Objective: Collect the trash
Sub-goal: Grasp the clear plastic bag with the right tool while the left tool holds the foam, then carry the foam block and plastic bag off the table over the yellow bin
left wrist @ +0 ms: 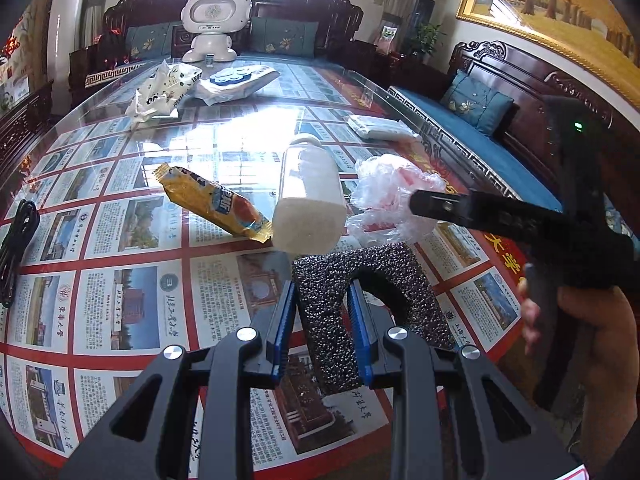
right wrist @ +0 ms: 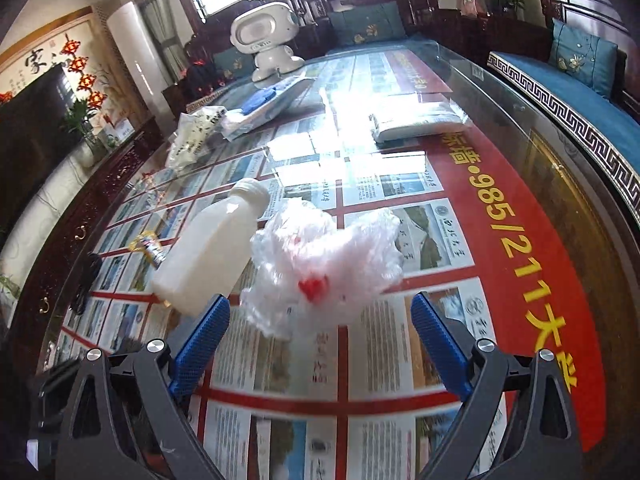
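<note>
Left gripper (left wrist: 322,320): black linkage arms, four round silver screw heads, blue ribbed fingers (left wrist: 281,328). Right gripper (right wrist: 320,344): same black frame, four silver screws, blue cross-hatched pads (right wrist: 200,344). Seen from left wrist view: right unit's black body with a green indicator light; bare-skinned right hand (left wrist: 588,332) on its handle.

Home living room: carved wooden sofas (left wrist: 520,80) with blue cushions (right wrist: 582,58), framed painting (left wrist: 560,12), glass-topped worktop (right wrist: 520,128).
</note>
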{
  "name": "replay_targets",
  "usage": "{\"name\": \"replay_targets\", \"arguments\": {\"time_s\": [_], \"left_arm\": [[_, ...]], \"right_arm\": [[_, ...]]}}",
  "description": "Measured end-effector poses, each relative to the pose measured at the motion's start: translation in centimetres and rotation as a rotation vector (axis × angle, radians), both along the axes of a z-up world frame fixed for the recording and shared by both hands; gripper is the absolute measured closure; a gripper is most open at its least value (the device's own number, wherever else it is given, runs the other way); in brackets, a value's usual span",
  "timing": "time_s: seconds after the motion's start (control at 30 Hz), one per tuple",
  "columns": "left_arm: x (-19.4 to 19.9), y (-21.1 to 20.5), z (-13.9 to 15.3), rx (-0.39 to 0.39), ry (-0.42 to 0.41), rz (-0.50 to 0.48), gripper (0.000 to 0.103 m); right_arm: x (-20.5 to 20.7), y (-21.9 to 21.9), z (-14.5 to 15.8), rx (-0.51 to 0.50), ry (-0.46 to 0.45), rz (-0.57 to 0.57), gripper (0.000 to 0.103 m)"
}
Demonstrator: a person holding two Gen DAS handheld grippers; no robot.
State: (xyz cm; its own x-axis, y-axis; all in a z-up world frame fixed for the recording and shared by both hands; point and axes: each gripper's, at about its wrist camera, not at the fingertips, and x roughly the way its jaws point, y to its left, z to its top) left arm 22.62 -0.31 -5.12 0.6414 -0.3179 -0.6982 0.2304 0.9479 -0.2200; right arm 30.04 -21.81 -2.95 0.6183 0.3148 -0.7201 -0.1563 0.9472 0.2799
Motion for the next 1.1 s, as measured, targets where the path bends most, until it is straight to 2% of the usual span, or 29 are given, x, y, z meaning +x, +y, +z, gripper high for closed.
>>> {"name": "replay_targets", "arguments": {"time_s": [0.1,0.17,0.4,0.57,0.73,0.93,1.1], "left_arm": [[0.7,0.2,-0.1,-0.012,0.005,0.008,0.075],[1.1,0.2,-0.2,-0.020,0.010,0.010,0.075],[1.8,-0.3,-0.7,-0.024,0.023,0.005,0.075],[2.4,-0.7,-1.2,-0.025,0.045,0.002,0.075],[2.8,-0.9,-1.3,-0.022,0.049,0.012,0.075],[3.0,-1.3,-1.4,-0.008,0.053,0.016,0.075],[2.4,-1.6,-1.2,0.006,0.049,0.022,0.075]], "right_arm": [[1.0,0.3,-0.7,-0.014,0.017,-0.017,0.015],[1.1,0.3,-1.1,-0.009,0.021,-0.016,0.021],[1.0,0.2,-1.3,-0.018,0.022,0.001,0.029],[1.0,-0.4,-1.6,0.005,0.036,0.026,0.056],[0.1,-0.7,-1.5,0.009,0.028,0.073,0.068],[-2.1,-0.5,-0.9,-0.038,0.001,0.137,0.071],[-4.1,-1.8,-0.7,-0.003,-0.002,0.155,0.074]]}}
